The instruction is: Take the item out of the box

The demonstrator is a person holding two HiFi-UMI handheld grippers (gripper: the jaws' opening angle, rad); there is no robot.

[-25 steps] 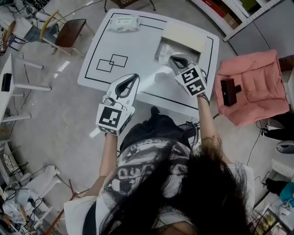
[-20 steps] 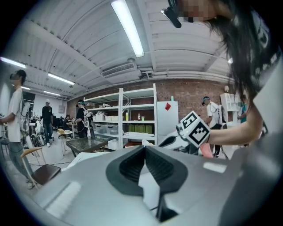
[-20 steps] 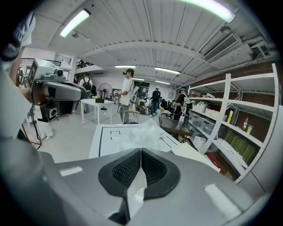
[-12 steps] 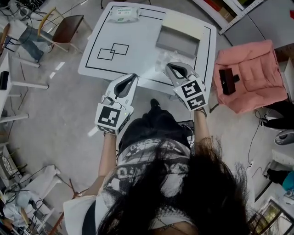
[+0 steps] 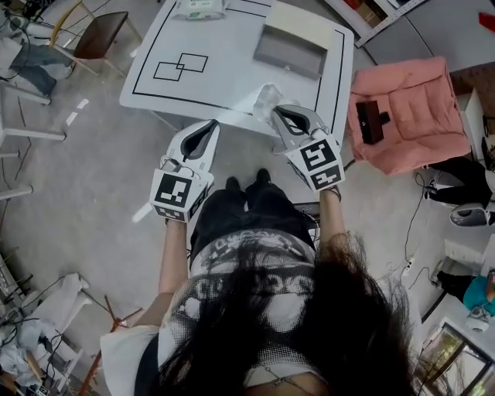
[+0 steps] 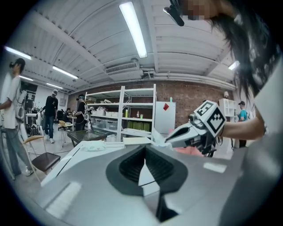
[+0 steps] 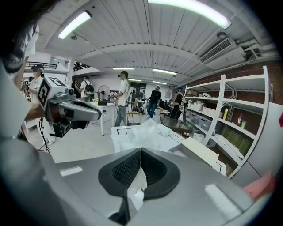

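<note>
A crumpled clear plastic bag (image 5: 263,99) hangs over the near edge of the white table (image 5: 224,77), out of the box. My right gripper (image 5: 277,112) is shut on it; in the right gripper view the bag (image 7: 135,134) bulges beyond the closed jaws. The open cardboard box (image 5: 290,50), its beige lid folded back, stands at the table's far right and looks empty inside. My left gripper (image 5: 210,125) is held level beside the right one, off the table's near edge, jaws shut on nothing. It also shows in the right gripper view (image 7: 98,117).
A pack of wet wipes (image 5: 199,8) lies at the table's far edge. Two overlapping black squares (image 5: 180,67) are drawn on the left half. A pink cushion (image 5: 402,116) with a black device sits to the right, a brown chair (image 5: 97,35) to the left. People stand by shelves beyond.
My right gripper has drawn the plastic bag out of the box and back over the table's near edge. Both grippers and the person have backed away from the table.
</note>
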